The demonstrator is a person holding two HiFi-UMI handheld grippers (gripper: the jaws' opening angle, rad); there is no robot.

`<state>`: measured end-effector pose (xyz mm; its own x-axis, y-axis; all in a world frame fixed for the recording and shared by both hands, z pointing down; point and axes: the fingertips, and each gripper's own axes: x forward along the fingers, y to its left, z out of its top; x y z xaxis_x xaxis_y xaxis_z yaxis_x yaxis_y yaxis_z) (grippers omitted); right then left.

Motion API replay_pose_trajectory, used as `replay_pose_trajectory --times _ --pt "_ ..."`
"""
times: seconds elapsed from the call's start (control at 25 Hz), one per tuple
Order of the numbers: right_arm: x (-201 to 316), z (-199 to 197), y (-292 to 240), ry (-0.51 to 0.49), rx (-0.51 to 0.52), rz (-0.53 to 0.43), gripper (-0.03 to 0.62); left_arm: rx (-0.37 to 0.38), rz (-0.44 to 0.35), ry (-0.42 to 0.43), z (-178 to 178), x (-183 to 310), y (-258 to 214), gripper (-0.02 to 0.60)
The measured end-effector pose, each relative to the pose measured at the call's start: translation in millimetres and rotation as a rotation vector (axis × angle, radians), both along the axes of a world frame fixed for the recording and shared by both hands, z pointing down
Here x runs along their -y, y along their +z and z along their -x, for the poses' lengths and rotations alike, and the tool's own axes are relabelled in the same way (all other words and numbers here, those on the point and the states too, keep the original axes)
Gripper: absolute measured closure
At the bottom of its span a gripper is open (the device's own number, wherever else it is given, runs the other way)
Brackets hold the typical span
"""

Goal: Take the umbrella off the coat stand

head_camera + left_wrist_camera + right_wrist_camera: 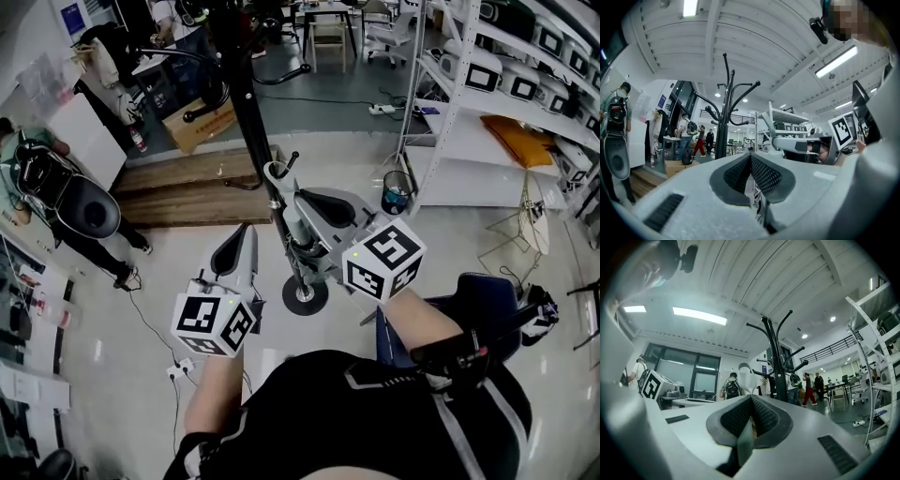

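My right hand-held gripper (751, 400) pinches the pale umbrella (740, 376) beside the black coat stand (776, 357) — my left hand-held gripper (750, 157) is pressed together.

Head view looked steeply down from above the person's arms, onto the floor and the coat stand (246, 103) close in front. Both gripper views sat low behind their own jaws, tilted up at the ceiling. They shared that stand from either side, left view nearer its left, right view its right.
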<state>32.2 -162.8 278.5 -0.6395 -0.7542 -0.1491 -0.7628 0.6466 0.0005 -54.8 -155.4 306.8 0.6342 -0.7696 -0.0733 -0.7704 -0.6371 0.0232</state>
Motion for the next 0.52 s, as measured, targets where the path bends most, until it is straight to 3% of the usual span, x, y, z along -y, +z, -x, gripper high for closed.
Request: replay_pose_trajectory --times 0.52 --pt "8.8 -3.3 2.4 0.014 -0.001 0.005 0.585 -0.024 -0.002 -0.010 4.2 9.6 -1.4 0.572"
